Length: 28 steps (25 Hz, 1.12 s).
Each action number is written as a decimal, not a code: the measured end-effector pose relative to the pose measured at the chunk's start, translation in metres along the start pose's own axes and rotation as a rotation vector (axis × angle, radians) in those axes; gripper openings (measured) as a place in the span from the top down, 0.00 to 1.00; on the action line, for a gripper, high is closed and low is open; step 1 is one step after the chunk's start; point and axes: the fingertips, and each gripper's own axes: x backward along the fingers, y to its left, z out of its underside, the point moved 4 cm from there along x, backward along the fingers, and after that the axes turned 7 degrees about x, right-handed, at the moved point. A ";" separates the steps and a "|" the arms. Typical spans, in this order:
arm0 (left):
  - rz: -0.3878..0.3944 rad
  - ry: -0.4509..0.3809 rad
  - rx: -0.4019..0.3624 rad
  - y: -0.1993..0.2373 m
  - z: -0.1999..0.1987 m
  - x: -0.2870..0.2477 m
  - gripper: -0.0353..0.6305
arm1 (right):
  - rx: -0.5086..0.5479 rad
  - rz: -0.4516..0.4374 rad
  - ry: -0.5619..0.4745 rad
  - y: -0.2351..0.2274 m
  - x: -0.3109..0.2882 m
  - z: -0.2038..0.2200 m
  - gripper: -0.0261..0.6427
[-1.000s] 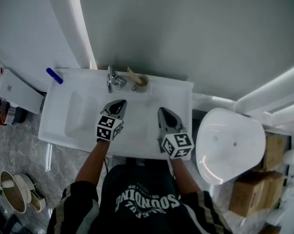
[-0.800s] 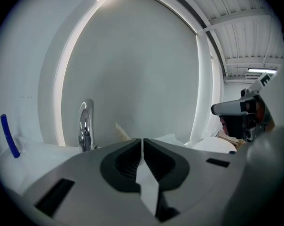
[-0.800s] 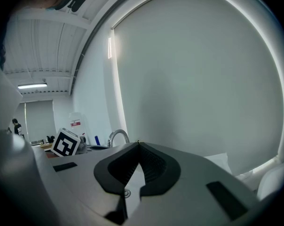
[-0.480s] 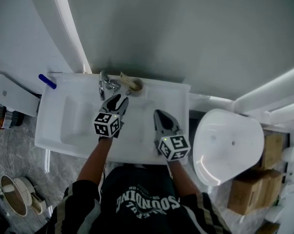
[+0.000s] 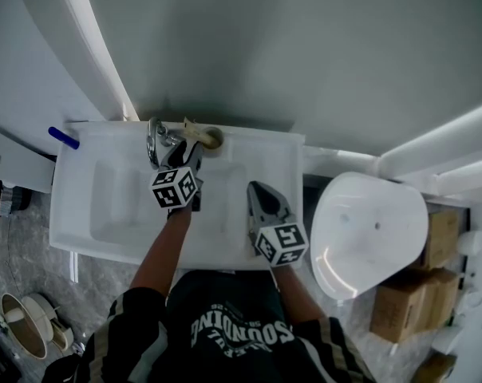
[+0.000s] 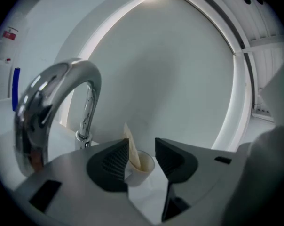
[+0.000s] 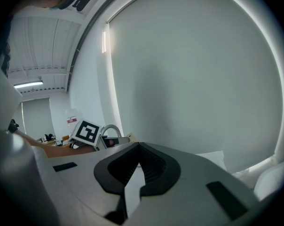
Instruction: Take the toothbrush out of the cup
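Observation:
A small white cup [image 5: 212, 139] stands on the back rim of the white sink [image 5: 105, 214], just right of the faucet [image 5: 155, 136]. A cream toothbrush [image 5: 190, 128] leans out of it to the left. In the left gripper view the cup [image 6: 142, 166] and the toothbrush [image 6: 132, 149] show just beyond the gap between the jaws. My left gripper [image 5: 188, 153] [image 6: 141, 155] points at the cup; its jaws have just been opening and hold nothing. My right gripper [image 5: 257, 190] [image 7: 138, 149] hovers over the sink's right part, shut and empty.
The chrome faucet [image 6: 52, 102] arches close to the left of my left gripper. A blue object [image 5: 63, 137] lies at the sink's back left corner. A white toilet [image 5: 361, 230] stands to the right, with cardboard boxes [image 5: 420, 294] beyond it. A grey wall rises behind the sink.
My left gripper has moved toward the cup at the back of the sink, rolled, and its jaws have opened. The right gripper has hardly shifted.

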 end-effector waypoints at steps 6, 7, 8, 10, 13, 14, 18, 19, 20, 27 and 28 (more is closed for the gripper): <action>-0.061 0.014 0.101 0.015 -0.002 -0.031 0.71 | 0.001 0.013 0.006 -0.005 0.005 0.001 0.96; -0.066 0.017 0.106 0.016 -0.002 -0.035 0.71 | 0.004 0.015 0.006 -0.006 0.006 0.001 0.96; -0.070 0.018 0.110 0.018 -0.001 -0.037 0.71 | 0.007 0.017 0.006 -0.008 0.008 0.001 0.96; -0.074 0.017 0.115 0.020 0.001 -0.042 0.71 | 0.006 0.026 0.007 -0.012 0.011 0.002 0.96; -0.074 0.023 0.113 0.022 0.003 -0.049 0.71 | -0.001 0.048 0.016 -0.019 0.016 0.006 0.96; -0.078 0.028 0.109 0.023 0.004 -0.050 0.71 | -0.004 0.053 0.018 -0.021 0.017 0.008 0.96; -0.093 0.033 0.081 0.026 0.004 -0.052 0.72 | -0.010 0.067 0.017 -0.023 0.022 0.010 0.96; -0.095 0.032 0.072 0.027 0.004 -0.052 0.73 | -0.010 0.069 0.017 -0.023 0.023 0.010 0.96; -0.094 0.032 0.061 0.027 0.003 -0.052 0.78 | -0.010 0.070 0.017 -0.023 0.023 0.010 0.96; -0.058 0.008 -0.014 0.012 -0.005 -0.043 0.87 | -0.008 0.080 0.009 -0.024 0.031 0.008 0.96; -0.048 0.001 -0.027 0.010 -0.008 -0.042 0.87 | -0.009 0.082 0.007 -0.024 0.031 0.008 0.96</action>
